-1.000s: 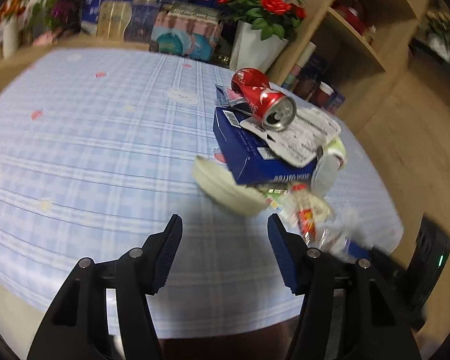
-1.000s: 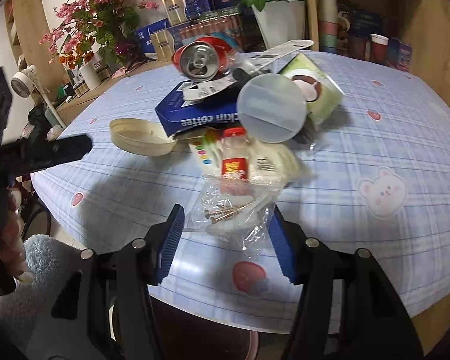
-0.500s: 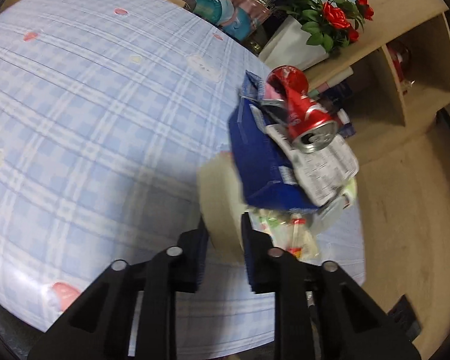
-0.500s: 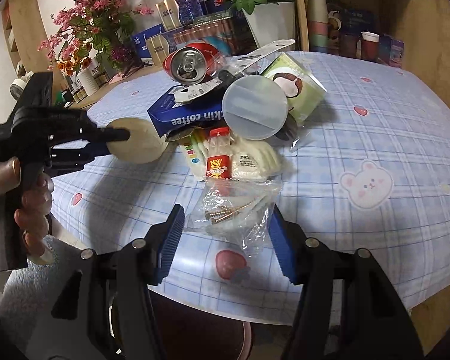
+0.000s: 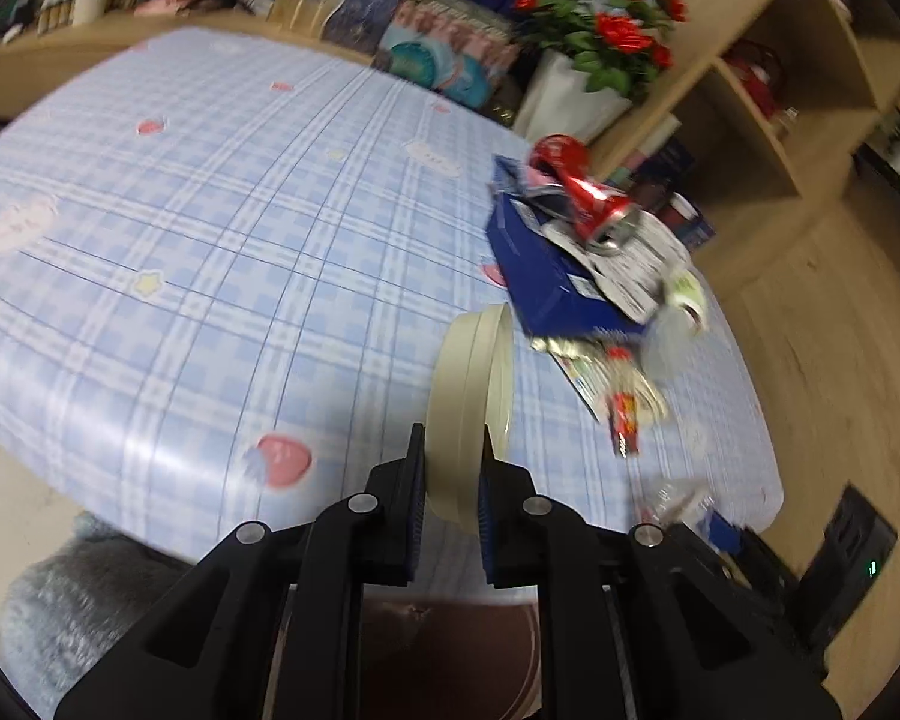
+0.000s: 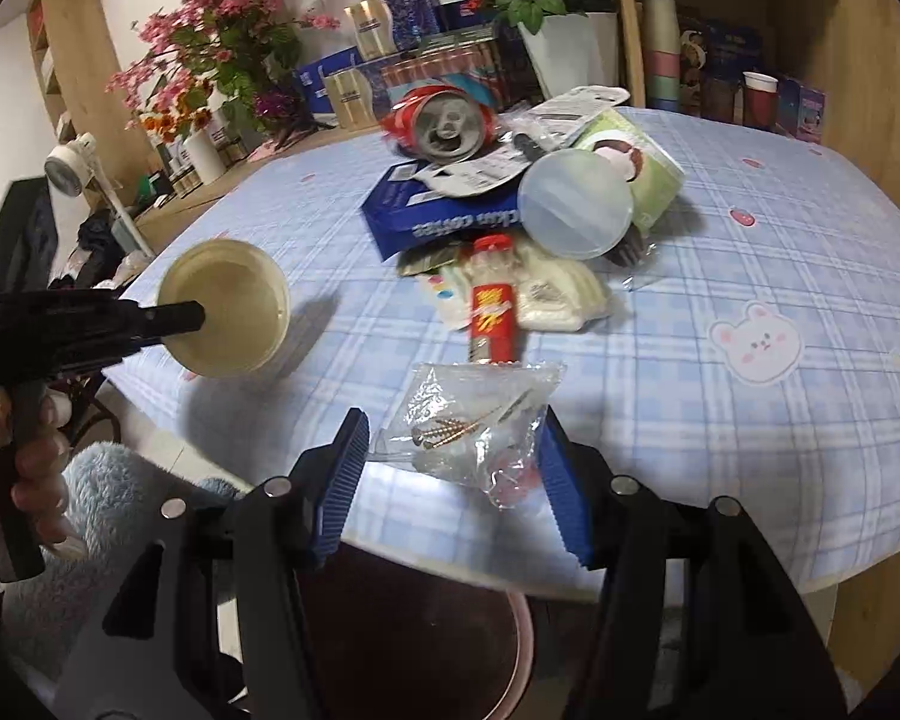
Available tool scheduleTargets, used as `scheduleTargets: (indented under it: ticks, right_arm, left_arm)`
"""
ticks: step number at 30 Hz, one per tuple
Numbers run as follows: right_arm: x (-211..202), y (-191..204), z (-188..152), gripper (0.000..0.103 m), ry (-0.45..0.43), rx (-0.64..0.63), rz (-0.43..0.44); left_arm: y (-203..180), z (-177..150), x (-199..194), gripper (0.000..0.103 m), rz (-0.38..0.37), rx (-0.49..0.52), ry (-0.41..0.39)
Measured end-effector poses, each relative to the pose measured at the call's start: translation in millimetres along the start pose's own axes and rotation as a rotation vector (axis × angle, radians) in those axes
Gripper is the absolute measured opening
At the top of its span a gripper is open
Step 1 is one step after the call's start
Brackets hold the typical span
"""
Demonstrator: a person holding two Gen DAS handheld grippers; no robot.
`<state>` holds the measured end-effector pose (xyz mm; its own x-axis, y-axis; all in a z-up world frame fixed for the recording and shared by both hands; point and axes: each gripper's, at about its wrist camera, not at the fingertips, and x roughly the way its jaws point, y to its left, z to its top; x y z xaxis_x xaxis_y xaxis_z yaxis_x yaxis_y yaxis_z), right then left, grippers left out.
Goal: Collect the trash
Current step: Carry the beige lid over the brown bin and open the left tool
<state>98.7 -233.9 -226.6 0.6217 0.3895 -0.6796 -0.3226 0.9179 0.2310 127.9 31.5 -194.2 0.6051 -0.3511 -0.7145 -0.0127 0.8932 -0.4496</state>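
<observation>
Both grippers differ: left gripper (image 5: 450,480) closing on beige lid (image 5: 471,396), apparently lifted; right gripper (image 6: 453,480) half-open, empty.

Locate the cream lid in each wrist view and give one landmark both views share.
Left wrist: cream lid low centre, edge-on, pinched in the left gripper, whose jaws are closing.
Right wrist: cream lid at the left, hollow side facing the camera, left gripper clamped on its rim.
Shared landmark: red can atop the trash pile.
</observation>
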Motion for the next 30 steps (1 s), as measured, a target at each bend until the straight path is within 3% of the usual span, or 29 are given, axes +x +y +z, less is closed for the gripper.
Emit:
scheduleTargets:
  ticks: [13, 24, 30]
  right_arm:
    - [-20.3, 44.0, -42.3, 0.057, 0.04, -0.108, 0.044]
    - [-29.7, 62.1, -60.4, 0.061, 0.047, -0.125, 0.074]
    - [-40.1, 60.9, -54.4, 0.088, -0.044, -0.118, 0.009]
  left_arm:
    - [-1.5, -68.3, -43.4, 0.015, -0.102, -0.04, -0.021]
    - [13.5, -95.4, -62.3, 0.015, -0.103, -0.034, -0.067]
    - [9.2, -97.6, -63.4, 0.015, -0.117, -0.003, -0.083]
